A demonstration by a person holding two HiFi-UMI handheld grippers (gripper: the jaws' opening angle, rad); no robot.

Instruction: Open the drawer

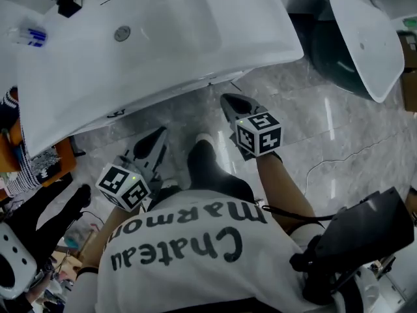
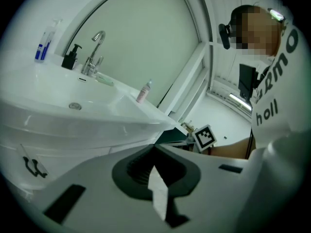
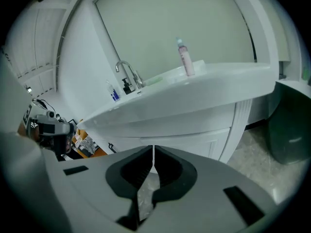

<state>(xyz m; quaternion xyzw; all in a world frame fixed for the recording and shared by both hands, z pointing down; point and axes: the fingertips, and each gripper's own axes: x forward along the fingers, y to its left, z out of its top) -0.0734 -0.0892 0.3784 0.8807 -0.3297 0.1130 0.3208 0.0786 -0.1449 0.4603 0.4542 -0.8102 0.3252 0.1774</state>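
Left gripper (image 1: 156, 137) and right gripper (image 1: 230, 100) are being held, jaws together, near the closed drawer (image 3: 189, 142) under the sink (image 1: 169, 51).

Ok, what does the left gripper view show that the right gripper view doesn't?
Only the left gripper view: the person's white shirt, a marker cube and the basin's drain. Only the right gripper view: orange clutter and a black device at its left edge. Both: the sink, the faucet, the pink bottle, and that gripper's own jaws closed together, with nothing between them.
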